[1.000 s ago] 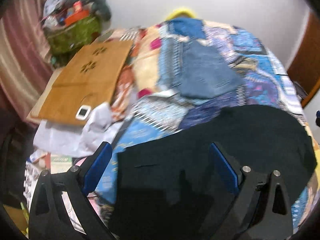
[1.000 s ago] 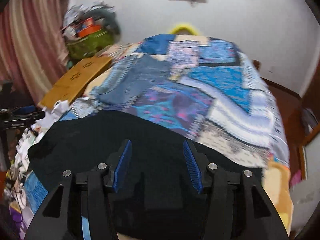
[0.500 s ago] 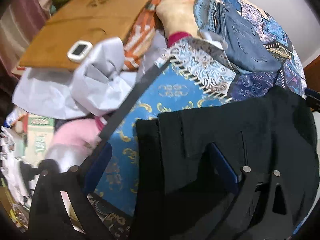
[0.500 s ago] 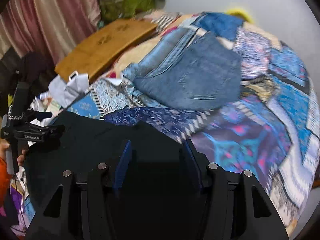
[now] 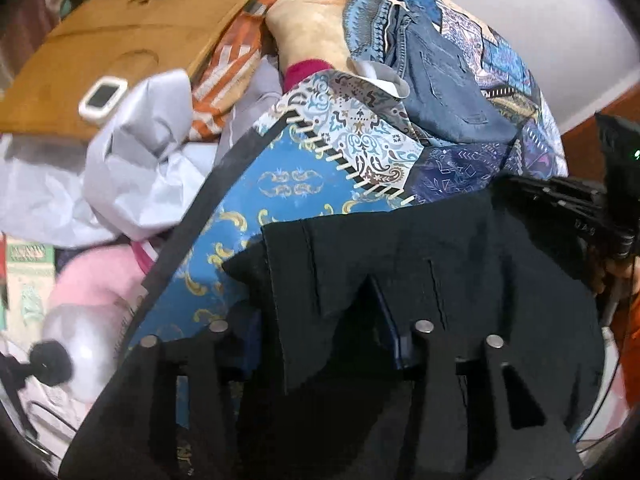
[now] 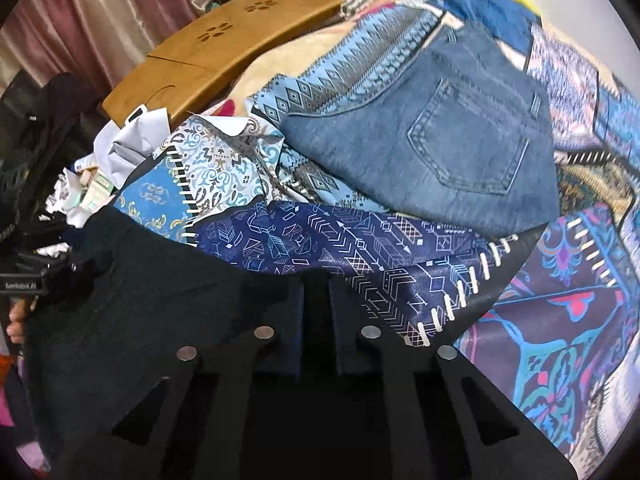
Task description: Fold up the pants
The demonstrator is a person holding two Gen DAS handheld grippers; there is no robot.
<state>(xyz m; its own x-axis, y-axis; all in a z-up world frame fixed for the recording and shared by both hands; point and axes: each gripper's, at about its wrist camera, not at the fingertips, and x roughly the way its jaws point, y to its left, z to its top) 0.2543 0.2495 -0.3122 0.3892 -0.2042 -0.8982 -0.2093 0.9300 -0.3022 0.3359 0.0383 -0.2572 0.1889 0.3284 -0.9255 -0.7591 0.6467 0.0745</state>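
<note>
Lying on the patchwork bedspread (image 6: 560,312) near its edge, the black pants (image 5: 460,264) are gripped | left gripper (image 5: 316,320): jaws clamped on waistband | right gripper (image 6: 316,320): jaws closed on pants | folded jeans (image 6: 460,132) are seen beyond | wooden board (image 5: 120,40) at left.

This is a lived-in bedroom in a home. A bed (image 6: 560,300) fills most of both views, covered by a patchwork bedspread (image 6: 360,248) in blues and purples, with folded blue jeans (image 6: 440,132) lying on it. Beside it sit a wooden lap tray (image 5: 120,36), crumpled white fabric (image 5: 136,160) and assorted household clutter. Pink striped curtains (image 6: 92,12) hang by a plain white wall (image 5: 540,12), and what may be a wooden door frame shows at the edge.
</note>
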